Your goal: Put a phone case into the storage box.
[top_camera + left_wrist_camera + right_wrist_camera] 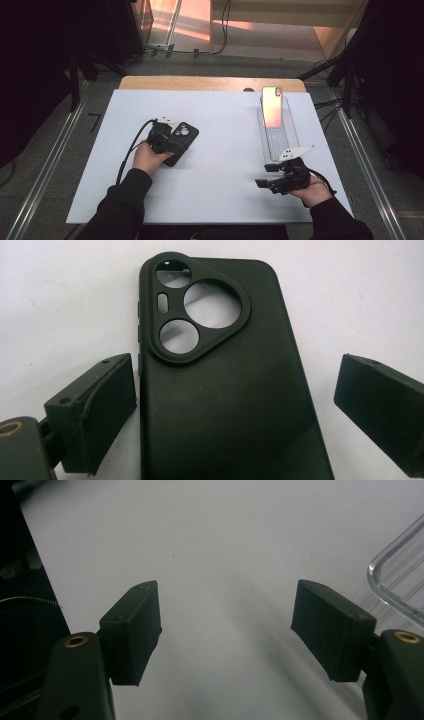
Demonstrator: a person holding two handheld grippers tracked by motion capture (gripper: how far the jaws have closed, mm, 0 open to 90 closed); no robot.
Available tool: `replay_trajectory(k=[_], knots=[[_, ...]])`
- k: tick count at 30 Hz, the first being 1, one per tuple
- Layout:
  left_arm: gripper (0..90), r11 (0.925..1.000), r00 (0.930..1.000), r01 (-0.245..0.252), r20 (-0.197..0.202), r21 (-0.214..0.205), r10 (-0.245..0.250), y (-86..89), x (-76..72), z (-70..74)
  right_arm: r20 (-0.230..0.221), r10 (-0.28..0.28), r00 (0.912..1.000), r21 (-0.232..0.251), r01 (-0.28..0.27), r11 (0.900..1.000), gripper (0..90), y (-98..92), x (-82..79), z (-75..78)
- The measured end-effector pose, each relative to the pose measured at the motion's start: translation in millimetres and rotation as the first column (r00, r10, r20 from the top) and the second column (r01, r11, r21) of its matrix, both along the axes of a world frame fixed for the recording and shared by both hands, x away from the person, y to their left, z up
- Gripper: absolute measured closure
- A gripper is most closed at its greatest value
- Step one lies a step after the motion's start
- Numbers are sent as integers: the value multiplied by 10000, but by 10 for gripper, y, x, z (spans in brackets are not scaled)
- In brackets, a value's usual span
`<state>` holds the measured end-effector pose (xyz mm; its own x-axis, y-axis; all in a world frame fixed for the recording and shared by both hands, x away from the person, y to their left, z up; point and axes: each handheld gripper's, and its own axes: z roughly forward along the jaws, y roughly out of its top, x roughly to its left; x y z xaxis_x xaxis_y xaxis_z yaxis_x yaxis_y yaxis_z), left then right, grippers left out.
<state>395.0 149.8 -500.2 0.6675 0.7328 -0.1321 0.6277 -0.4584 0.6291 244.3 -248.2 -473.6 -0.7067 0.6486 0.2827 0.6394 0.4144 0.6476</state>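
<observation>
— White table, what is laid on it?
— Near its left side a black case is laid flat, camera cut-outs away from the person. The left gripper is placed over its near end, jaws spread wide on both sides, and no contact is seen.
— And the right gripper?
— It is held open above bare table, with nothing gripped. A clear tray lies beside it, where a phone is probably leaned.
</observation>
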Motion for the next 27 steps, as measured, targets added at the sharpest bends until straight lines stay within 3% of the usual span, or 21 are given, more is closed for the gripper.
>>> replay_trajectory(k=[9, 22, 27], knots=[[90, 9938, 9940, -122, 1098, 1107, 0, -92, -107, -51, -13, -50, 10000, -47, 50, 10000, 261, 2, -1, 0], [133, 9922, 9943, -417, 1024, 1177, 297, -100, -110, -29, 34, -6, 10000, -49, 6, 10000, 261, 5, -1, -1], [147, 9959, 9962, -506, 741, 755, 450, -59, -83, -5, 325, 40, 9995, 86, -43, 10000, 261, 9, -14, 12]])
